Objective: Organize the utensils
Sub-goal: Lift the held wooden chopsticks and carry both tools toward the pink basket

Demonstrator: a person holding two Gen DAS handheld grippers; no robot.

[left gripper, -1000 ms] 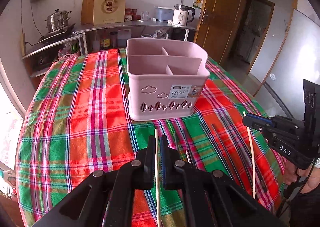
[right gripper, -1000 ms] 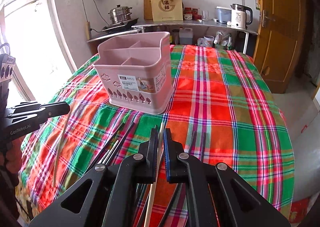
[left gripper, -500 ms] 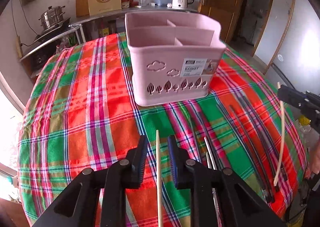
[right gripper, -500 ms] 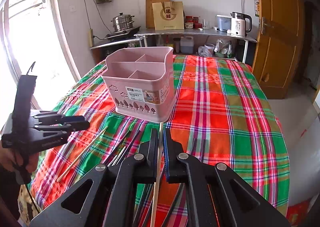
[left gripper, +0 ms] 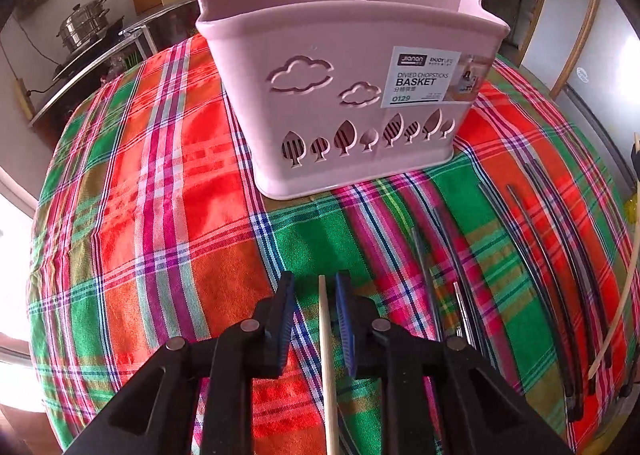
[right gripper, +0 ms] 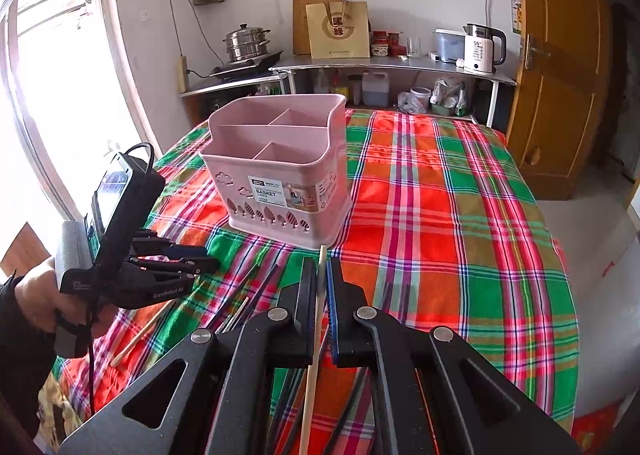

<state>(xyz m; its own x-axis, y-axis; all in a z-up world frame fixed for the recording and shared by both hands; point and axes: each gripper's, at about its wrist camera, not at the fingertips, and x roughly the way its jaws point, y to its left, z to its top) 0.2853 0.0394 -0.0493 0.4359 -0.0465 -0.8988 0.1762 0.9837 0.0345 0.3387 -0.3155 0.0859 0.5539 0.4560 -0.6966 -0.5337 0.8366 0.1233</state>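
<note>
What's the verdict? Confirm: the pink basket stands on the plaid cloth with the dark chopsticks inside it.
Wrong. The dark chopsticks lie on the plaid cloth before the pink basket, not inside it; the right wrist view shows nothing standing in it.

The plaid cloth-covered table [right gripper: 460, 223] lies bare right of the pink plastic divided basket [right gripper: 280, 179]. Thin dark chopsticks [left gripper: 540, 255] clutter the near cloth, and the basket stands just beyond them.

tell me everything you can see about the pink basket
The pink basket looks like matte plastic with rounded corners, standing upright on the plaid tablecloth. Inner walls split it into compartments, and those that show look empty. Its front has cloud outlines, leaf-shaped cutouts and a label reading BASKET. Nothing but the cloth touches it.
</note>
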